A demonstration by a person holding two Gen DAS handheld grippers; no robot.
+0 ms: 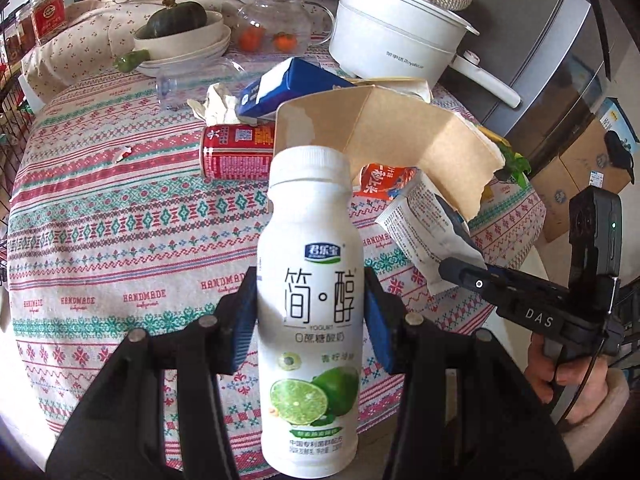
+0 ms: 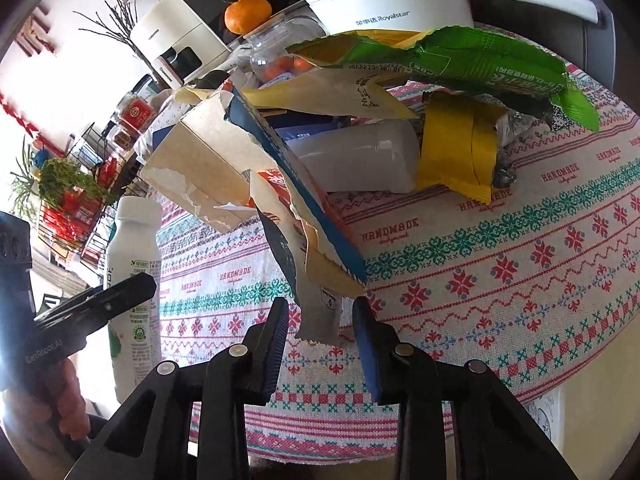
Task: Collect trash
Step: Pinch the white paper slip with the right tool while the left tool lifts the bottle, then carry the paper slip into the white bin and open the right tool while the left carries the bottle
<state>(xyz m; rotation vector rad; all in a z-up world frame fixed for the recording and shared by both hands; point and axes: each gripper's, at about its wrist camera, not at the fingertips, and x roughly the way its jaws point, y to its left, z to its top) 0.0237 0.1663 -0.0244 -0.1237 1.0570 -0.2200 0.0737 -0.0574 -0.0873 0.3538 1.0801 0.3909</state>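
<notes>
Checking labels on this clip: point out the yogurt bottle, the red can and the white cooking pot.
yogurt bottle (image 1: 310, 304): left wrist view, front label.
red can (image 1: 236, 152): left wrist view, side wall.
white cooking pot (image 1: 394, 44): left wrist view, outer wall.

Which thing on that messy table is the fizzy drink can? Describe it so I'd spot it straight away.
Start at the big white cooking pot at the back of the patterned tablecloth. Come forward past the blue carton; the can lies on its side just in front. It is the only red metal cylinder among paper and card.
</notes>
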